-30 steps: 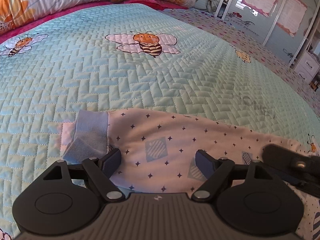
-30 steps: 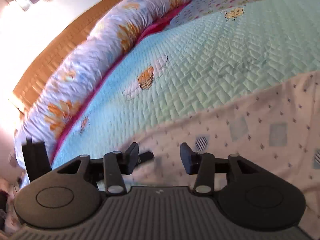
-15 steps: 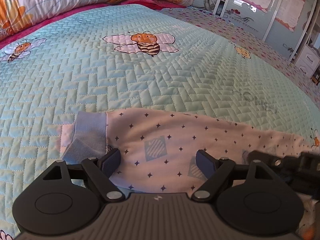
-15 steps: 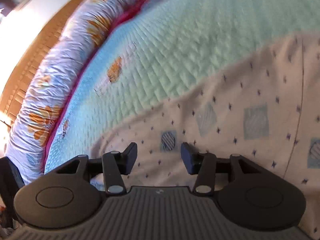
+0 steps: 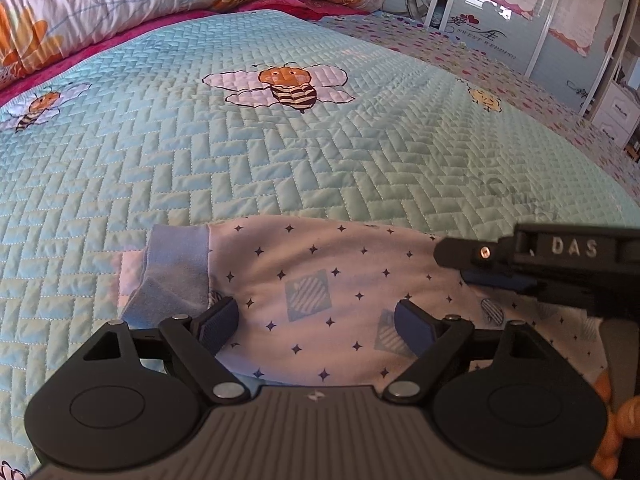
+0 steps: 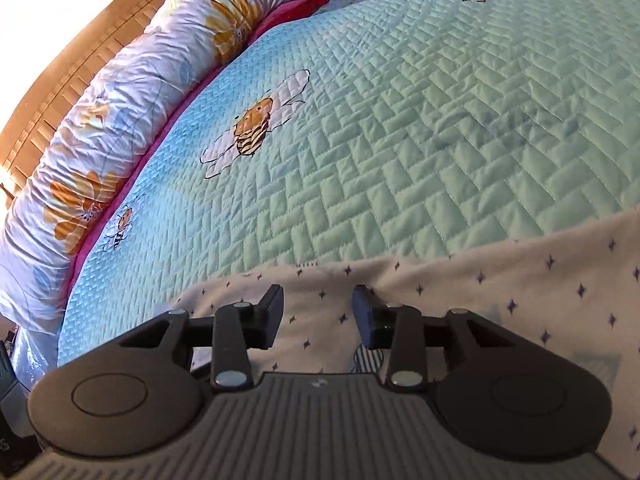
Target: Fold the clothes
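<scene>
Both grippers, left (image 5: 316, 318) and right (image 6: 317, 312), hover with jaws apart over a pale star-print garment (image 5: 320, 280) (blue cuff (image 5: 176, 268) at its left end). It lies flat on a quilted bee-pattern bedspread (image 5: 280, 160), directly beneath the fingers.

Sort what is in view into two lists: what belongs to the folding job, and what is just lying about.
Belongs to the job:
- star-print garment, with its blue cuff
- left claw, open
- right claw, open

Just lying about:
- bee quilt
- floral duvet roll
- wardrobe doors
</scene>
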Action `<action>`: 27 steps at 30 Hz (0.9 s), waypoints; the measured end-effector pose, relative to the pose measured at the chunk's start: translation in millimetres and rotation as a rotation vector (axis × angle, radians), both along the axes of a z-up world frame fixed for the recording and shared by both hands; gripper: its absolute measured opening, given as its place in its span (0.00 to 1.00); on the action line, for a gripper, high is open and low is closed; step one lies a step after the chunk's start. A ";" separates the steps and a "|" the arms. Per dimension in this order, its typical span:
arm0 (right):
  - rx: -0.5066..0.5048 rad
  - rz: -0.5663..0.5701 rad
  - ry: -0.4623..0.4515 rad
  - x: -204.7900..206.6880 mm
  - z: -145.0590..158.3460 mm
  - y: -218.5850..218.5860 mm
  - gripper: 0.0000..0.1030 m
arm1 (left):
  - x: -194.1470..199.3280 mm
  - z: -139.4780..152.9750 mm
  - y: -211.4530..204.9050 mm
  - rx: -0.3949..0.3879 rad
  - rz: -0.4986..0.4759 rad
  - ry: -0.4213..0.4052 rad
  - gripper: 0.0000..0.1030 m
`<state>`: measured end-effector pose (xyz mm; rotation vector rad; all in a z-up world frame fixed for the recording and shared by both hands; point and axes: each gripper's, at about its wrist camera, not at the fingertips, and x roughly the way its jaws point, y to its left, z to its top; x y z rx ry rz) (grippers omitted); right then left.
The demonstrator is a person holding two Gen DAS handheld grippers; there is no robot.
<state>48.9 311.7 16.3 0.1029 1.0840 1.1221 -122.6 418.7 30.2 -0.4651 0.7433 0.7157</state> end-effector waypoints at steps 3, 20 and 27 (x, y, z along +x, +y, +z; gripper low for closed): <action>0.006 0.001 -0.002 1.9 0.5 4.5 0.39 | -0.6 0.2 0.5 -0.002 0.001 -0.003 0.86; 0.134 0.036 0.012 -8.9 25.9 -16.3 0.40 | -1.0 0.4 1.4 -0.008 -0.003 -0.010 0.88; 0.048 0.062 0.015 -9.7 -3.4 15.3 0.39 | -1.0 0.4 1.7 -0.013 -0.003 -0.012 0.88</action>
